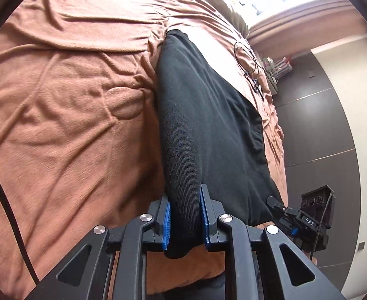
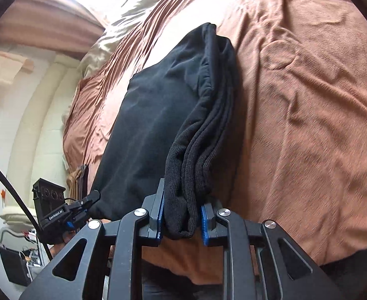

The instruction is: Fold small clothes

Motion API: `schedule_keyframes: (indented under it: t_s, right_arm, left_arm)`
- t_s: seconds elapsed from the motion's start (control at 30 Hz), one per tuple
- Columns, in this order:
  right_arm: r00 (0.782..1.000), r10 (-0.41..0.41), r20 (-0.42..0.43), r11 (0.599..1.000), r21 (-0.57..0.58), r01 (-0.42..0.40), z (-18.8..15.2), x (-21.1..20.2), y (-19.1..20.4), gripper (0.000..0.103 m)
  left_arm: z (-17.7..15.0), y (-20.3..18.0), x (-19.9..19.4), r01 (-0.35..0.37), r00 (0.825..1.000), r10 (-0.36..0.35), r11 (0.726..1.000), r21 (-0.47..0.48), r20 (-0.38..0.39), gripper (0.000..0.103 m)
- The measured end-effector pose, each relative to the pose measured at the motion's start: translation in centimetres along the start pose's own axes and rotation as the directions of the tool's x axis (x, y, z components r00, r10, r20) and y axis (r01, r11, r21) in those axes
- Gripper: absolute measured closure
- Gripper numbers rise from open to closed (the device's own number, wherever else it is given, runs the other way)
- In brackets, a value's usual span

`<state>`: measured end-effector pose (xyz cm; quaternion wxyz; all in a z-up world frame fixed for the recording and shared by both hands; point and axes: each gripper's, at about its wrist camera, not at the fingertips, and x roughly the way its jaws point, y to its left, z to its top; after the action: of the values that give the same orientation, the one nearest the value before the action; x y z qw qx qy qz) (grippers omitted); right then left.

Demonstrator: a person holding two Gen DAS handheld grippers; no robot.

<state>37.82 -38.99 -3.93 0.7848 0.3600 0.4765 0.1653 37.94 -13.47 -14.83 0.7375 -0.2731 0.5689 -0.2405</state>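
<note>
two grippers have hold of one black garment (image 1: 208,125) on a bed covered with a rumpled rust-brown blanket (image 1: 66,105). the left gripper (image 1: 185,221) has its blue-padded fingers (image 1: 167,225) pressed in on a bunched, ribbed edge of the cloth, the jaws narrow with only the thickness of the fabric between them. from that clamp the garment runs away up the middle of the left wrist view as a long dark band, its far end lying on the blanket

the right gripper (image 2: 182,221) is closed the same way on the other near corner of the black garment (image 2: 156,115); here the ribbed edge shows as several stacked layers squeezed between the blue pads (image 2: 204,226), and a short tail of cloth hangs just below the fingers. beyond the grip the fabric widens into a smooth panel that rests on the rust-brown blanket (image 2: 308,115), with a seamed hem along its right side

each camera catches the other tool at the garment's near edge: the right gripper (image 1: 274,203) at the lower right of the left view, the left gripper (image 2: 92,198) at the lower left of the right view, both touching the cloth

a thin black cable (image 1: 248,62) lies looped on the blanket near the far side of the bed, well apart from the garment
</note>
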Motion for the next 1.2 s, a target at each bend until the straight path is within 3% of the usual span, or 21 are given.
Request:
schedule_keyframes:
  t_s: [0.47, 0.63, 0.73, 0.8, 0.9, 1.1, 1.2]
  right_arm:
    - [1.0, -0.006, -0.031, 0.999, -0.036, 0.005, -4.0, 0.4, 1.6, 0.084]
    - [0.998, -0.054, -0.034, 0.997, -0.057, 0.052, -5.3, 0.2, 1.8, 0.083]
    - [0.992, -0.115, -0.049, 0.992, -0.053, 0.112, -5.6, 0.4, 1.4, 0.074]
    - [0.987, -0.154, -0.053, 0.987, -0.041, 0.152, -5.6, 0.5, 1.0, 0.06]
    - [0.992, -0.12, -0.047, 0.992, -0.043, 0.118, -5.5, 0.5, 1.1, 0.059]
    - [0.996, -0.083, -0.014, 0.993, -0.084, 0.082, -4.4, 0.2, 1.2, 0.059]
    - [0.997, -0.074, -0.012, 0.993, -0.097, 0.073, -4.0, 1.0, 0.2, 0.059]
  left_arm:
    - [-4.8, 2.7, -4.2, 0.008, 0.998, -0.006, 1.0, -0.029, 0.055, 0.083]
    - [-6.0, 3.6, -4.9, 0.013, 0.998, -0.01, 0.999, -0.046, 0.065, 0.083]
    - [-6.2, 3.9, -4.6, 0.008, 0.998, -0.004, 0.998, -0.062, 0.067, 0.082]
    - [-6.4, 4.1, -4.1, -0.03, 0.998, 0.033, 0.998, -0.058, 0.051, 0.078]
    - [-6.5, 4.5, -3.5, -0.116, 0.993, 0.118, 0.992, -0.055, 0.027, 0.074]
    - [-5.9, 4.5, -4.6, -0.144, 0.986, 0.147, 0.989, -0.044, 0.075, 0.073]
    - [-5.2, 4.5, -4.5, -0.136, 0.987, 0.139, 0.99, -0.036, 0.086, 0.066]
